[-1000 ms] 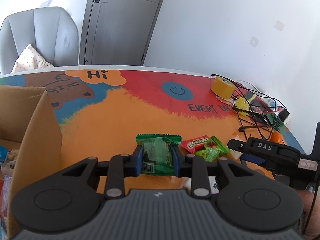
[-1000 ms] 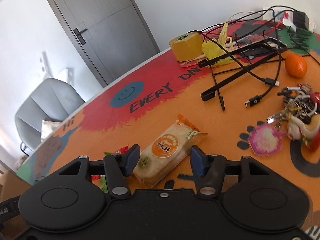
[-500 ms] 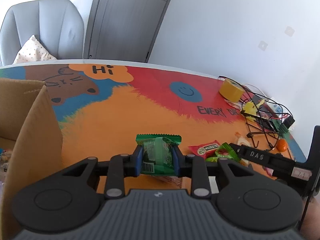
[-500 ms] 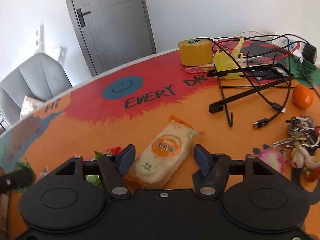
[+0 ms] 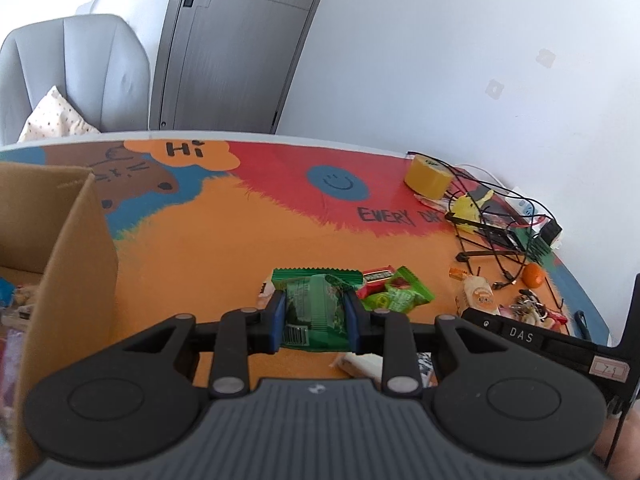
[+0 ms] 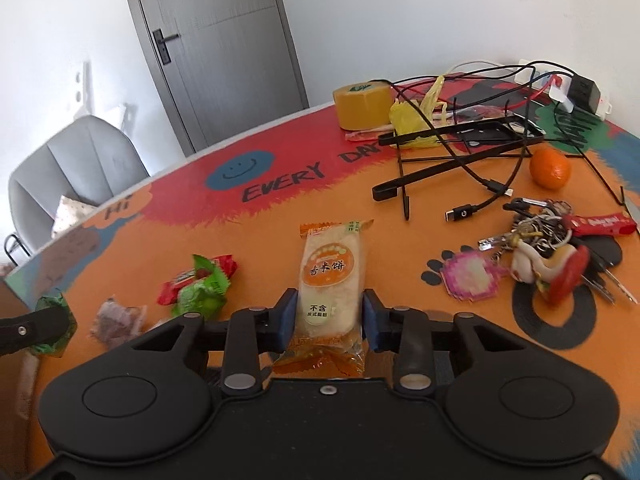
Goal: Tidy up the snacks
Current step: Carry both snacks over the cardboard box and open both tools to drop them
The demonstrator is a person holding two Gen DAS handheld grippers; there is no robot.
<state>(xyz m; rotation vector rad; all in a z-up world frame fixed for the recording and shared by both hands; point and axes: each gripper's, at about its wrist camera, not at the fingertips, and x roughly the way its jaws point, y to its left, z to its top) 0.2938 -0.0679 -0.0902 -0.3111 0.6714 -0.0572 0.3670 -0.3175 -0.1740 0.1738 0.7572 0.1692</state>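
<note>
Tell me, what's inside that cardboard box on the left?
The box is only partly in view. Past its near wall a few colourful wrappers show at the frame's edge, likely snacks. The wall and the left gripper, shut on a green packet, cover the rest.

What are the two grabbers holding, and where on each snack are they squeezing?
The left gripper pinches a green plastic snack packet across its middle. The right gripper squeezes a pale rice-cracker packet with an orange label by its sides, near the lower end.
</note>
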